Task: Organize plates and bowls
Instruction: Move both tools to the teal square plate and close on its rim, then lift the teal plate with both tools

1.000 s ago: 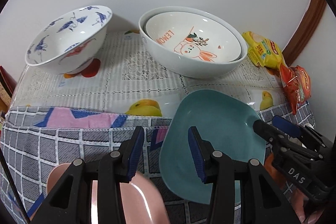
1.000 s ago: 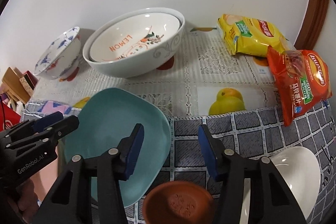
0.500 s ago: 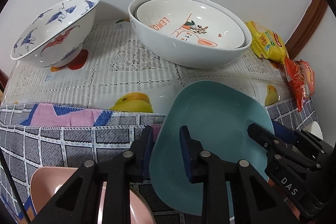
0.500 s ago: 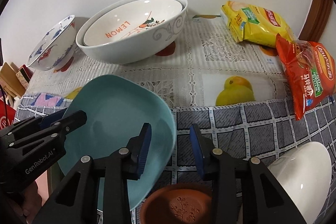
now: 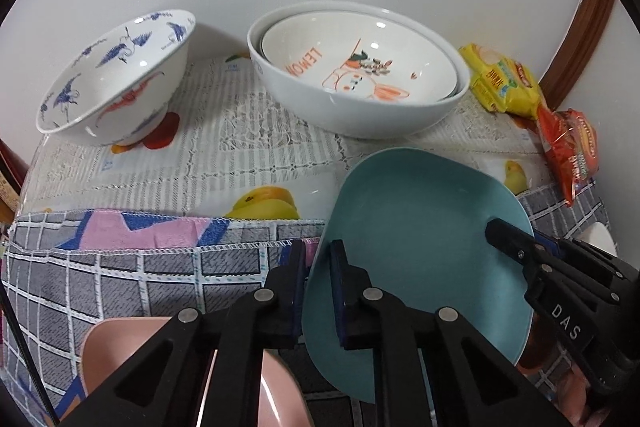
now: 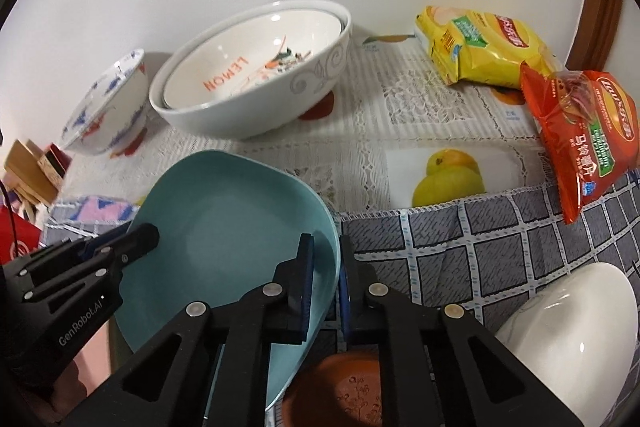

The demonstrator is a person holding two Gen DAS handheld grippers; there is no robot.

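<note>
A teal plate (image 5: 420,247) (image 6: 232,227) sits tilted over the grey checked cloth (image 5: 120,267). My left gripper (image 5: 318,255) has the plate's left rim between its blue pads; its jaws are closing and press on it. At the opposite rim my right gripper (image 6: 326,247) is closing the same way, pads on the rim. Each gripper shows in the other's view. Against the wall stand a blue-patterned bowl (image 5: 116,79) and a big white bowl (image 5: 356,107) with a "LEMON" bowl (image 5: 352,63) nested inside.
A pink plate (image 5: 120,367) lies under my left gripper. A brown dish (image 6: 340,387) and a white bowl (image 6: 568,327) sit near my right gripper. Yellow (image 6: 476,43) and orange (image 6: 584,131) snack bags lie at the back right, by a wooden door frame (image 5: 580,39).
Both grippers' jaws went from wide apart to tight on the teal plate's opposite rims. The plate now stands a little more tilted.
</note>
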